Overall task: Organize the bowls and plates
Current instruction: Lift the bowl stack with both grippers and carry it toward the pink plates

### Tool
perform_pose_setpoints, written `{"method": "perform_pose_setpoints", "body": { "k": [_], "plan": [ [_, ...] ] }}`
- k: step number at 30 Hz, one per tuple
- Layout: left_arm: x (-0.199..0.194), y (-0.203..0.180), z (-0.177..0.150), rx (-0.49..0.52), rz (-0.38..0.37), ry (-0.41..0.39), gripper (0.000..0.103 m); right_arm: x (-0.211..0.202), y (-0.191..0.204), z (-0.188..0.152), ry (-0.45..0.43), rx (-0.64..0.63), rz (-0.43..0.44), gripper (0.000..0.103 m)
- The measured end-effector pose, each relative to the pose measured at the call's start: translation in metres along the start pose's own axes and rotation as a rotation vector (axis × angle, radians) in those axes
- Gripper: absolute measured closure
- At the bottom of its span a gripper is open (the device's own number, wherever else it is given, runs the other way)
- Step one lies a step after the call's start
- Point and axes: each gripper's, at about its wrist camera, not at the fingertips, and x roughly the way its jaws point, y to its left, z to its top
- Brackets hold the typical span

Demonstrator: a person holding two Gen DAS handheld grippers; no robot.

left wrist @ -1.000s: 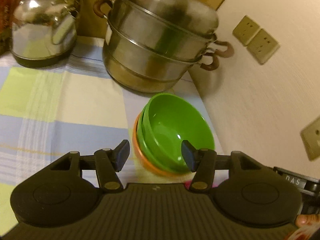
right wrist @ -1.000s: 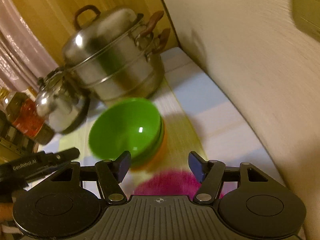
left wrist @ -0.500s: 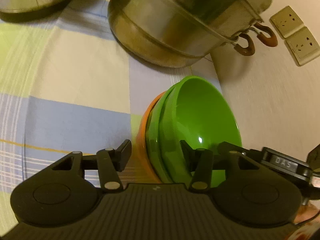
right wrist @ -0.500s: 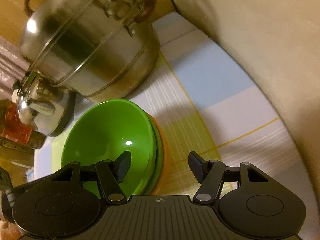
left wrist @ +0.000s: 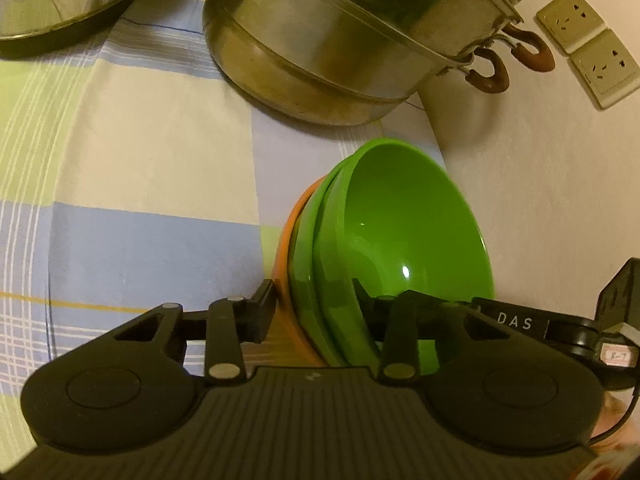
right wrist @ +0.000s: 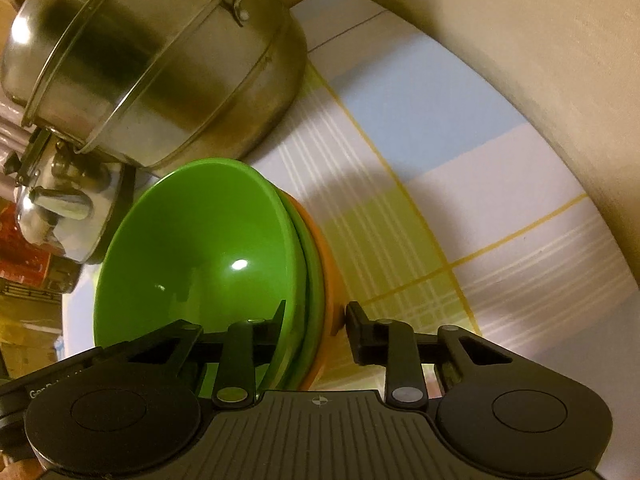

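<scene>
A stack of nested bowls, two green ones [left wrist: 400,240] inside an orange one [left wrist: 288,240], sits on the checked tablecloth near the wall. My left gripper [left wrist: 314,304] straddles the stack's left rim, one finger outside the orange bowl, the other inside the top green bowl, jaws closed onto it. My right gripper [right wrist: 316,324] straddles the stack's [right wrist: 200,248] right rim the same way, one finger inside the green bowl, one outside the orange bowl [right wrist: 326,280].
A large steel steamer pot [left wrist: 340,40] stands just behind the bowls. A steel kettle [right wrist: 60,208] stands to its left. The wall [left wrist: 540,180] with two sockets [left wrist: 588,44] runs close along the right. Checked tablecloth [left wrist: 140,160] covers the table.
Both grippers moved forward and down onto the bowl stack. Their jaws went from wide open around the rims to closed on the stack's opposite sides.
</scene>
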Motion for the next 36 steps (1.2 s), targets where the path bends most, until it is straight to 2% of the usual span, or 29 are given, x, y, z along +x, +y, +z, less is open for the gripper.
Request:
{"method": "perform_pose_setpoints", "body": {
  "k": [10, 18, 28, 36],
  "plan": [
    [-0.020, 0.006, -0.008, 0.014, 0.036, -0.029, 0.071, 0.000, 0.014, -0.009, 0.030, -0.027, 0.010, 0.076],
    [-0.074, 0.022, -0.029, 0.011, 0.056, -0.087, 0.071, -0.018, 0.057, -0.036, 0.019, -0.076, 0.044, 0.076],
    [-0.150, 0.035, -0.098, 0.016, 0.083, -0.132, 0.072, -0.058, 0.095, -0.108, 0.002, -0.108, 0.073, 0.076],
    [-0.190, 0.043, -0.166, 0.029, 0.086, -0.141, 0.073, -0.091, 0.095, -0.182, -0.002, -0.112, 0.072, 0.076]
  ]
}}
